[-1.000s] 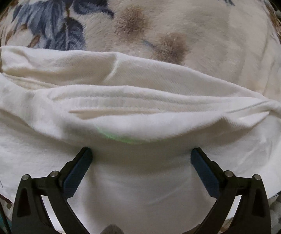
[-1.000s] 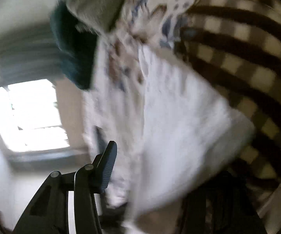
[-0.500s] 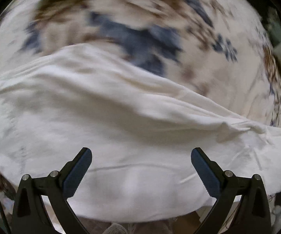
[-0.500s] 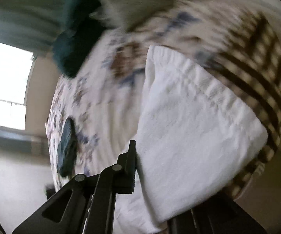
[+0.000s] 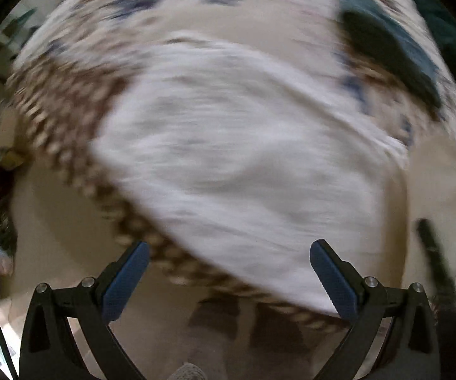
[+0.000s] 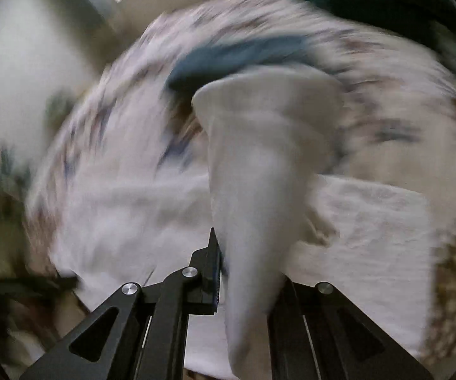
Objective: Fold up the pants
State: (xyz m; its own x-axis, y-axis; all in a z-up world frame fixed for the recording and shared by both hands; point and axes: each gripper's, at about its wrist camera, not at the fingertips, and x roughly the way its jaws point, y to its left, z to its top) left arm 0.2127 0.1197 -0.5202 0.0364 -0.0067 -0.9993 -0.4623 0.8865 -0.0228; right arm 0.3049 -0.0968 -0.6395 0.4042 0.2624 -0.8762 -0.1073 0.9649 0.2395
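Across the middle of the left wrist frame, the white pants (image 5: 243, 164) lie on a floral bedspread (image 5: 259, 15), long axis running upper left to lower right. The left claw (image 5: 228, 272) hangs released above them. The right claw (image 6: 243, 272) is clenched on a pants fold rising toward the frame's top.

Left claw (image 5: 229, 274) agape (right claw (image 6: 247, 272) clamped)

White pants (image 5: 243, 158) (floral blanket (image 5: 275, 15))
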